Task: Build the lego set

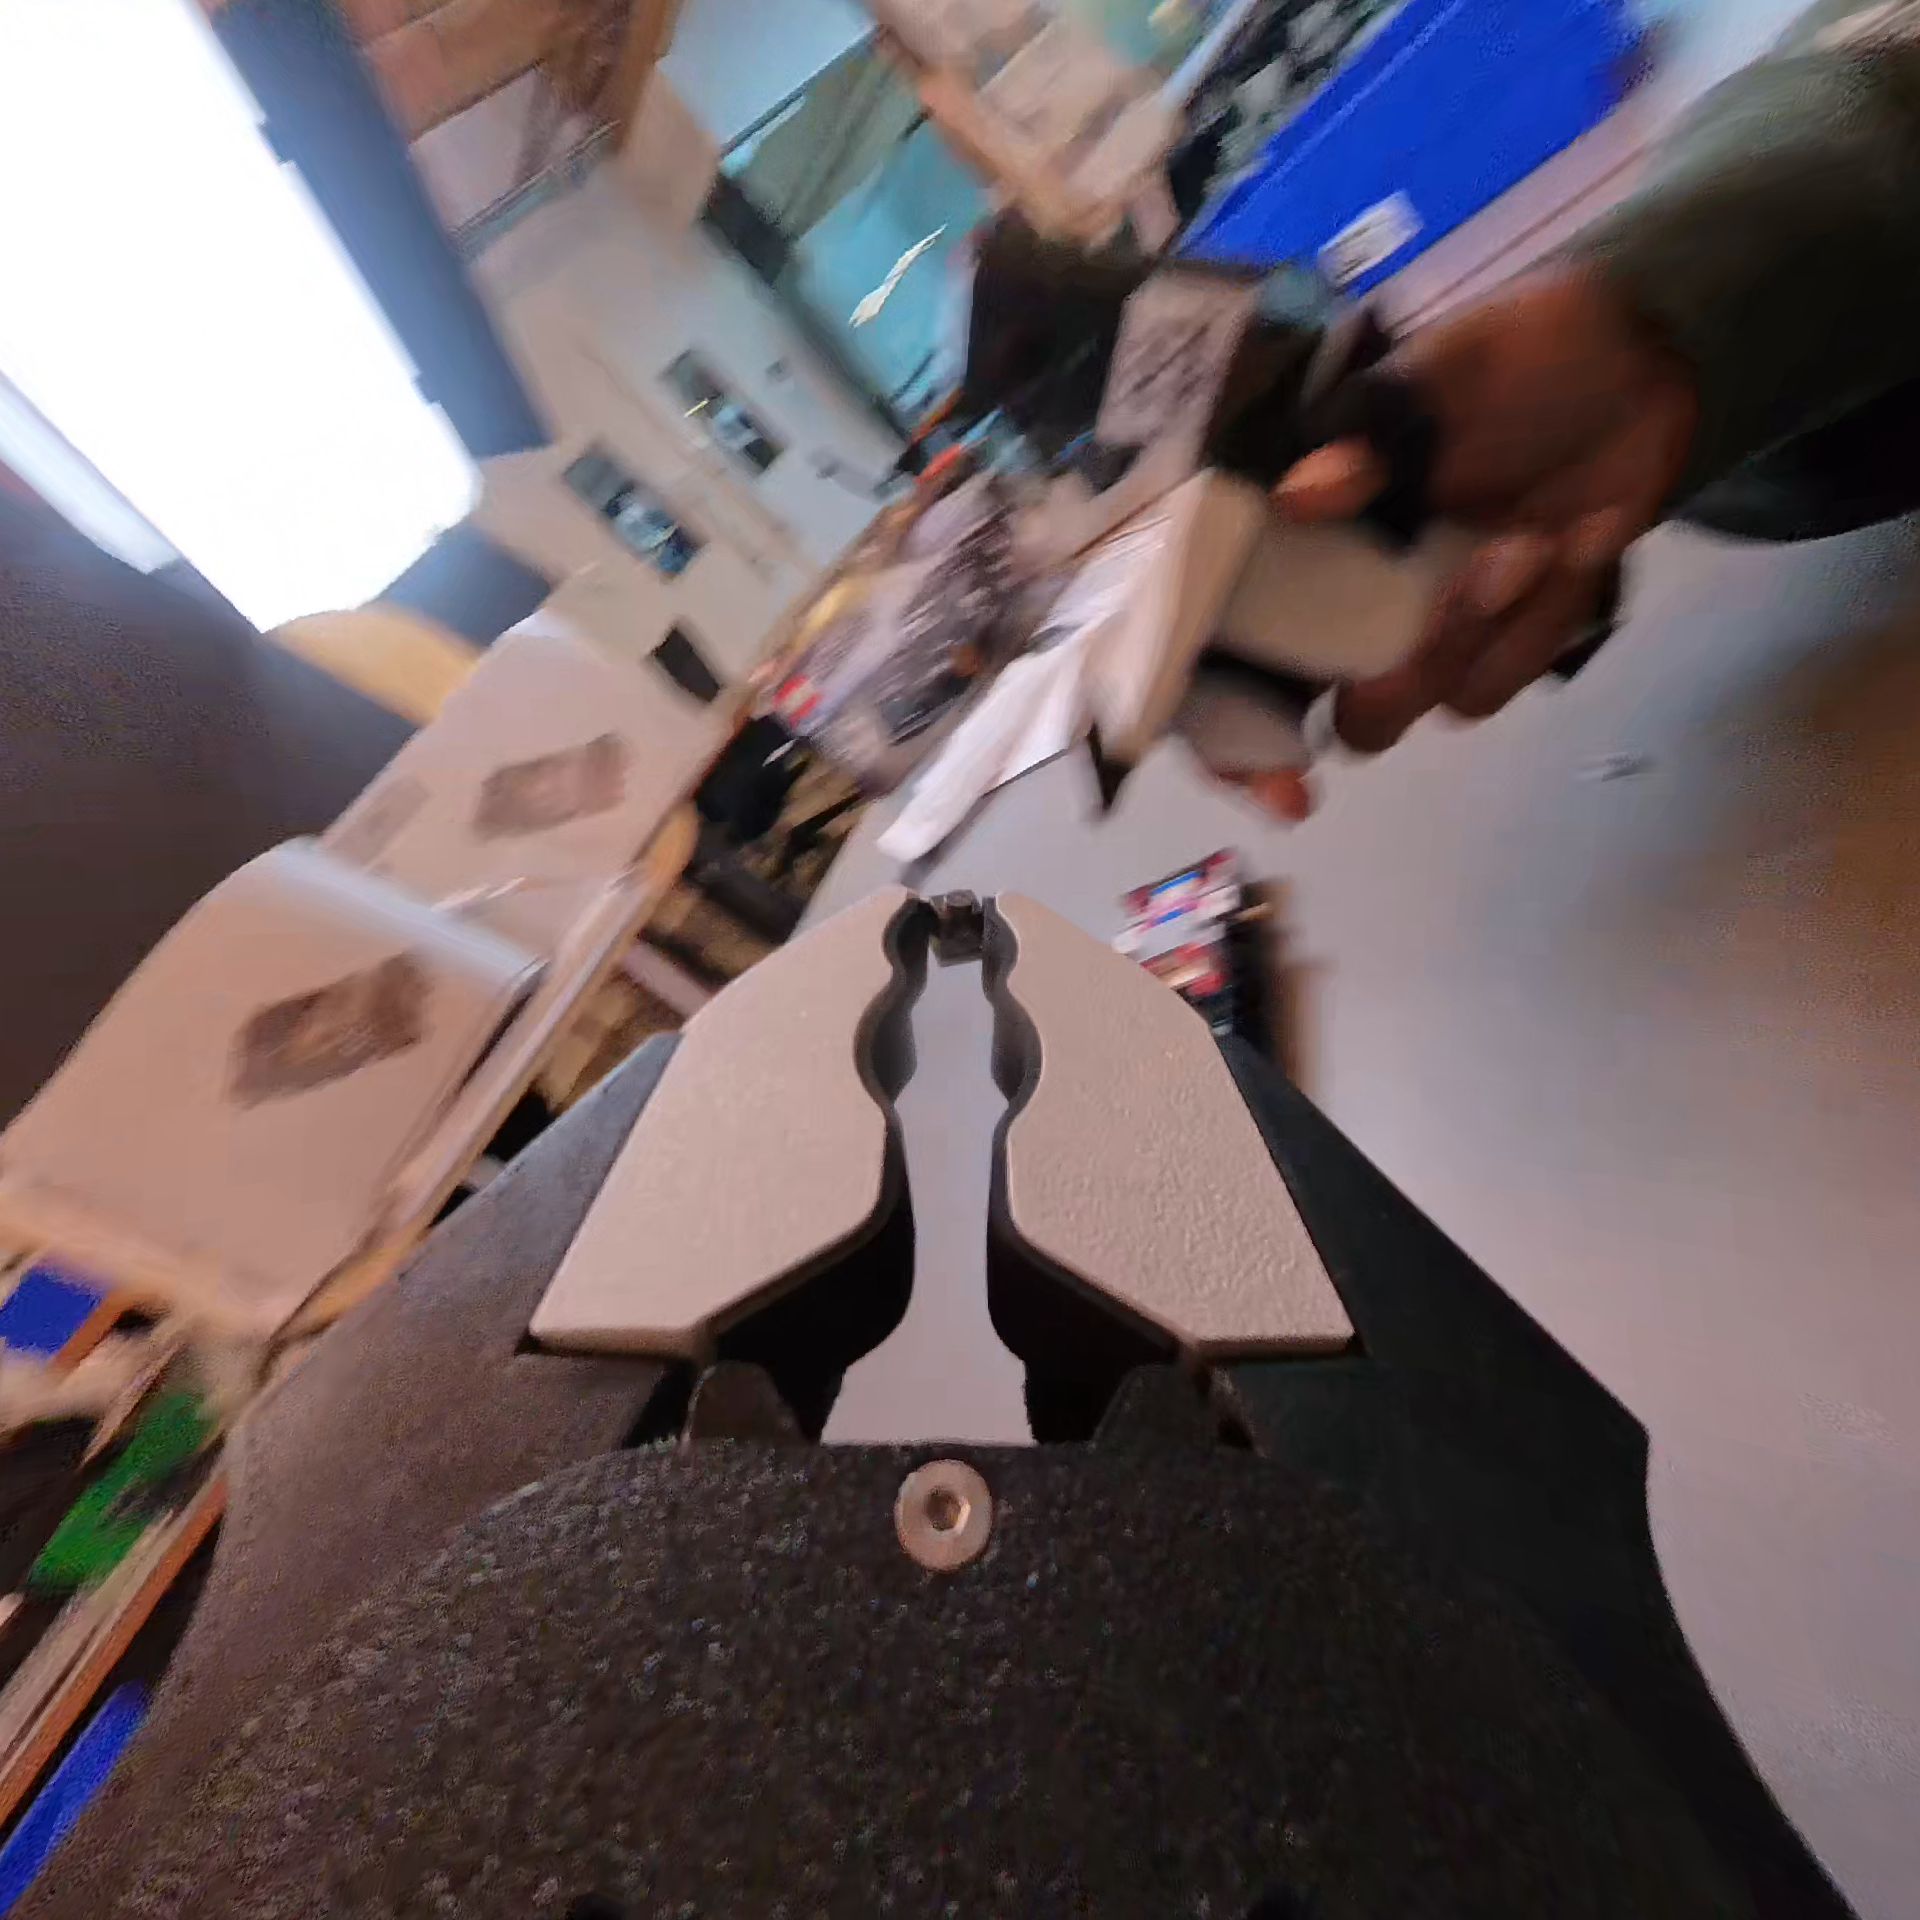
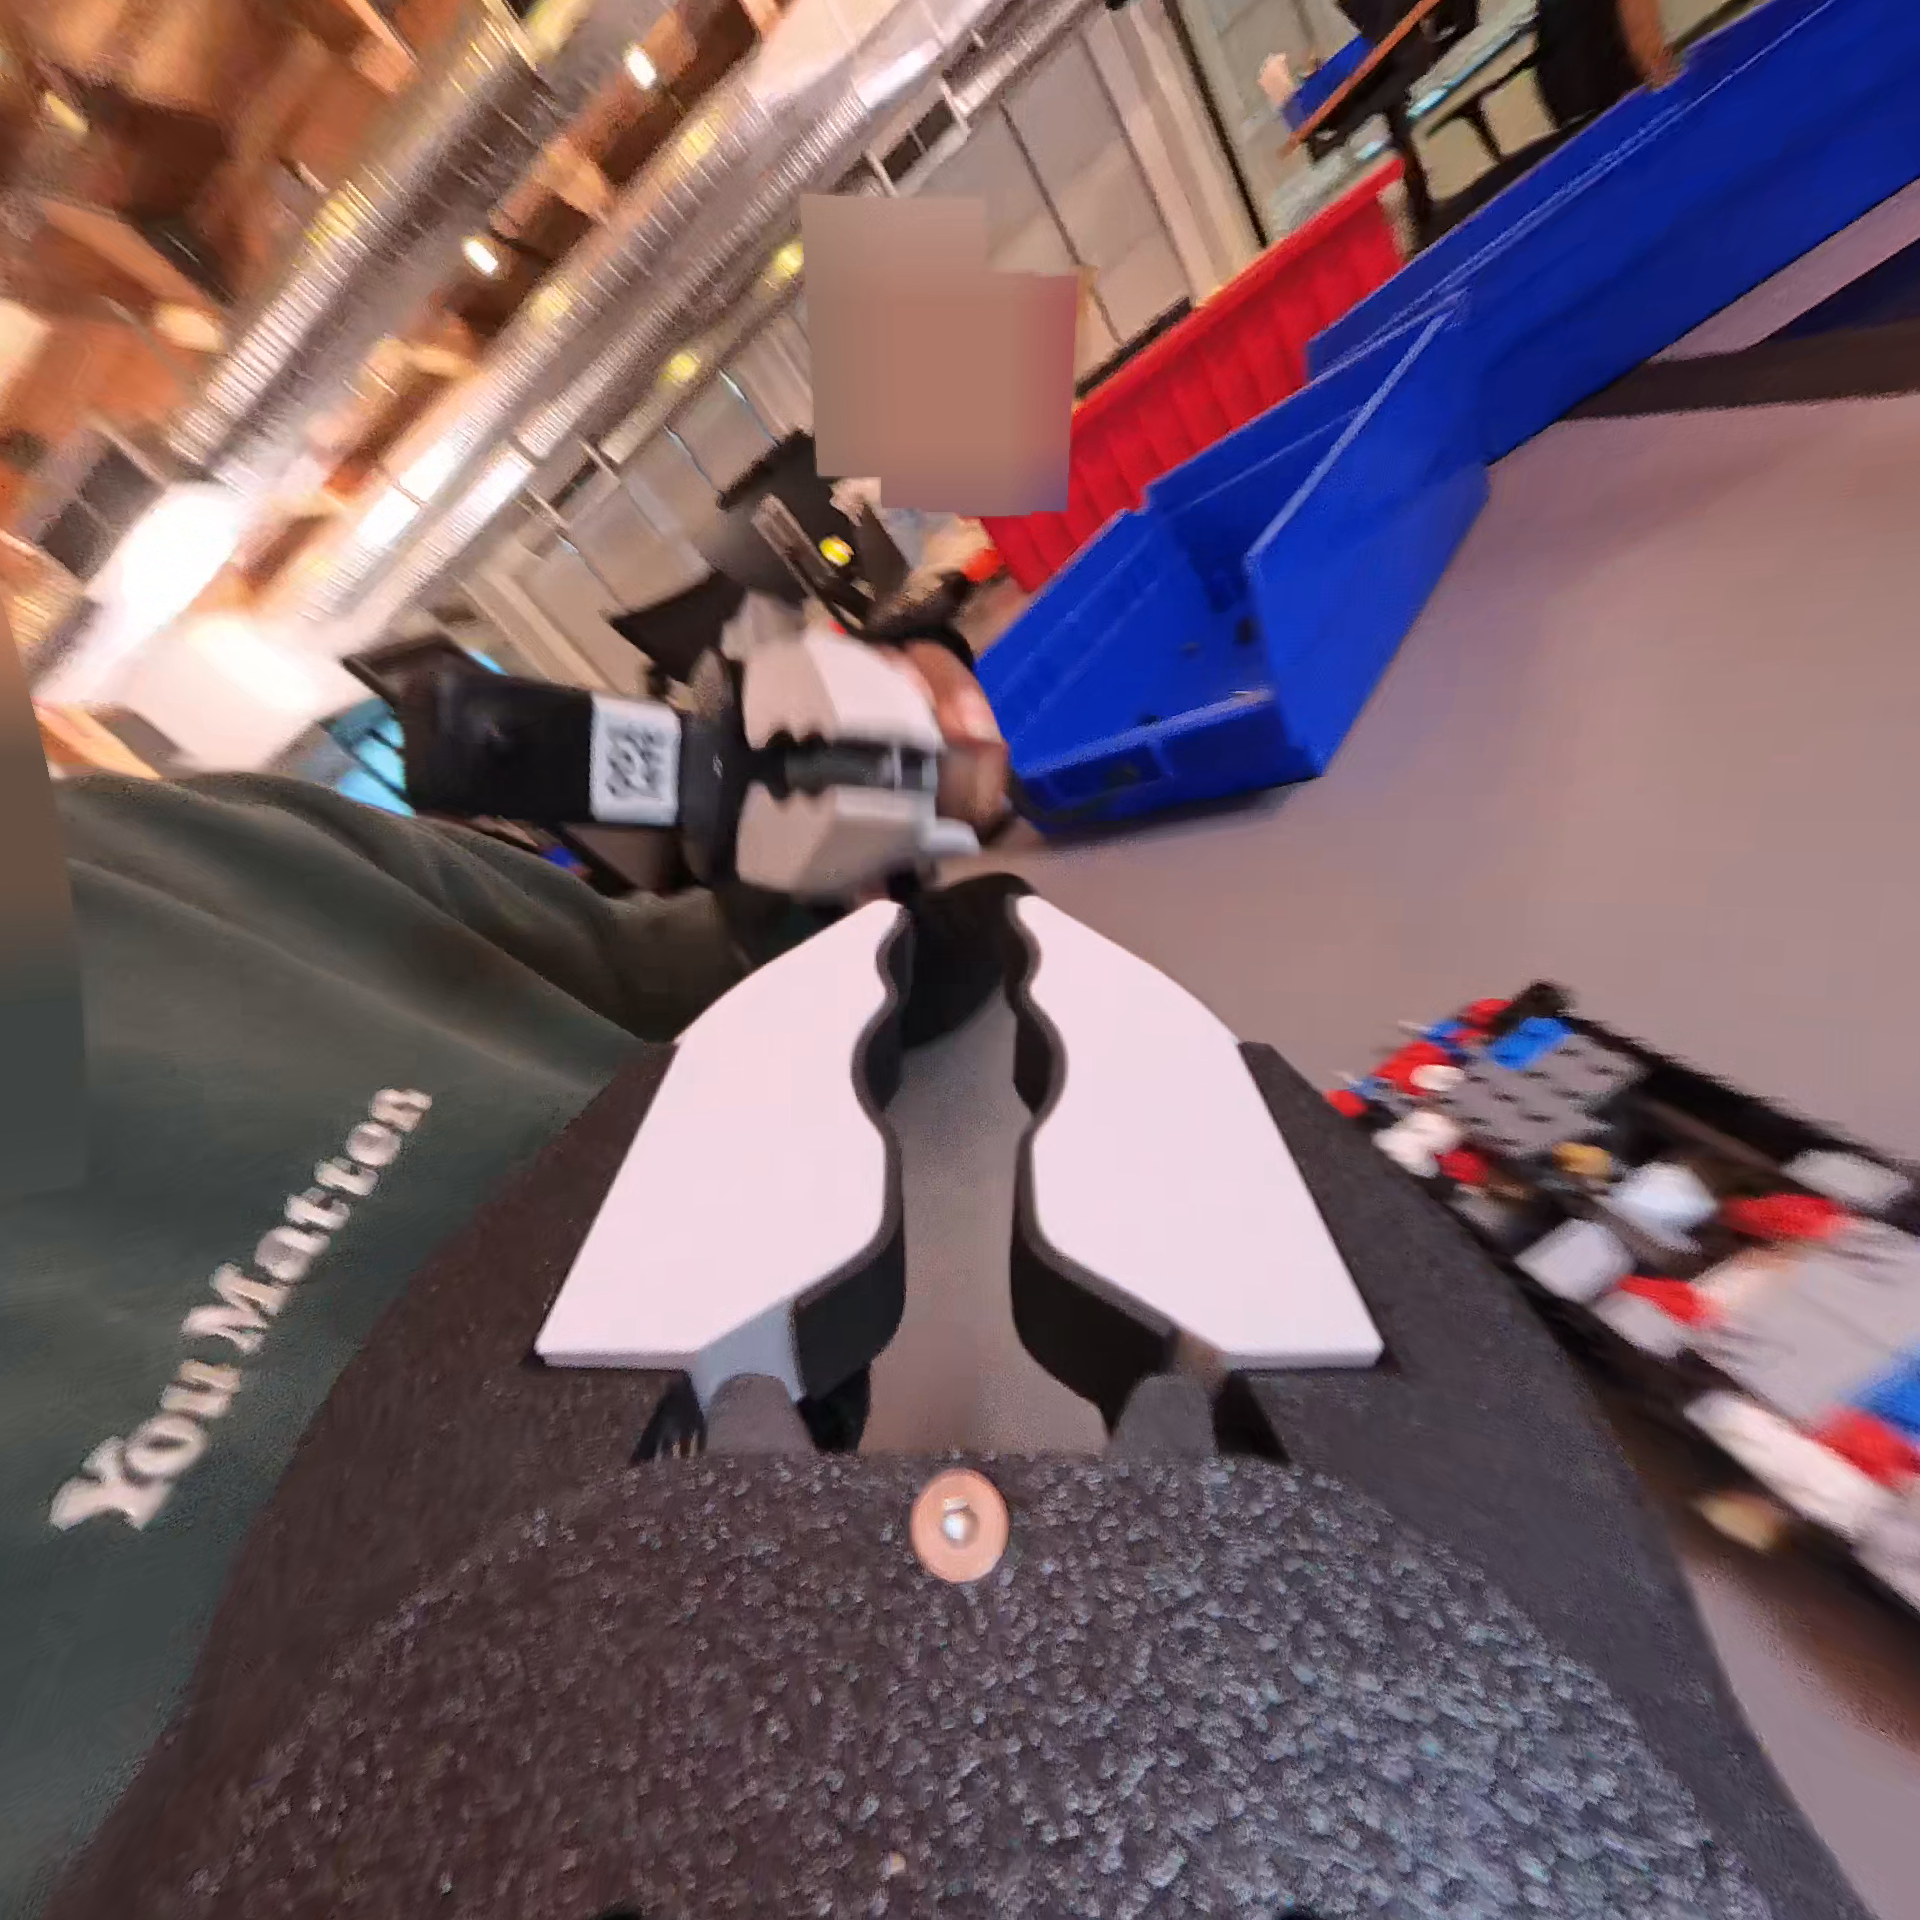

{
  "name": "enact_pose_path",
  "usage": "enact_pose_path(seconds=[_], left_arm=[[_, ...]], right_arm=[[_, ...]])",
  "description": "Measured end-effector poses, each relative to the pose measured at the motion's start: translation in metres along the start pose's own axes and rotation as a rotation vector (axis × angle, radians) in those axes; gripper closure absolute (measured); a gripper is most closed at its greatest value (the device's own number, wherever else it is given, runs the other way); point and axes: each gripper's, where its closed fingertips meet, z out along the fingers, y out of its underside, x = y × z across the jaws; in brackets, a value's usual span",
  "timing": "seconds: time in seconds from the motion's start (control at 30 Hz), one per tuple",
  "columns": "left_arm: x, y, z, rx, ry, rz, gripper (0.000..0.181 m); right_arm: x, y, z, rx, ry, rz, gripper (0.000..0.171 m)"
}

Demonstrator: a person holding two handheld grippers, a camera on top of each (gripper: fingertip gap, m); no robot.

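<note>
In the left wrist view, my left gripper (image 1: 956,928) is shut on a small dark grey lego piece (image 1: 957,932) at its fingertips, held above the grey table (image 1: 1558,1143). In the right wrist view, my right gripper (image 2: 958,914) is closed on a black lego piece (image 2: 961,966) that fills the gap between its tips. A black tray of loose red, blue, white and grey lego pieces (image 2: 1621,1195) lies on the table to the right; it also shows in the left wrist view (image 1: 1184,935). Each gripper shows blurred in the other's view, held by a hand (image 1: 1507,540).
Blue bins (image 2: 1247,644) and a red bin (image 2: 1226,416) stand at the back of the table. A person's green sweatshirt (image 2: 260,1039) fills the left of the right wrist view. Boxes and clutter (image 1: 312,1018) lie left of the table. Both views are motion-blurred. One gripper's finger ends stand about 5 cm off the other's.
</note>
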Motion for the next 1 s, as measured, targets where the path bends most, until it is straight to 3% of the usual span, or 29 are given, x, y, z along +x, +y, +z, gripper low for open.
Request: enact_pose_path(seconds=[0.1, 0.2, 0.33, 0.5, 0.7, 0.8, 1.0], left_arm=[[-0.076, 0.047, -0.028, -0.195, -0.283, -0.063, 0.172], [-0.124, 0.106, -0.067, -0.403, -0.449, -0.262, 0.171], [-0.141, 0.164, -0.105, -0.611, -0.529, -0.485, 0.169], [-0.119, 0.210, -0.120, -0.810, -0.462, -0.668, 0.141], [-0.130, 0.199, -0.117, -0.745, -0.503, -0.601, 0.133], [-0.140, 0.172, -0.106, -0.609, -0.526, -0.503, 0.137], [-0.127, 0.106, -0.071, -0.333, -0.433, -0.270, 0.148]], right_arm=[[0.034, 0.005, -0.040, -0.260, 0.240, -0.274, 0.146], [0.065, 0.027, -0.091, -0.555, 0.447, -0.475, 0.147], [0.062, 0.080, -0.123, -0.851, 0.389, -0.450, 0.146], [0.043, 0.113, -0.115, -1.001, 0.244, -0.485, 0.147], [0.040, 0.131, -0.109, -1.084, 0.205, -0.518, 0.154], [0.041, 0.132, -0.106, -1.082, 0.216, -0.519, 0.164], [0.040, 0.127, -0.101, -1.039, 0.201, -0.516, 0.164]])
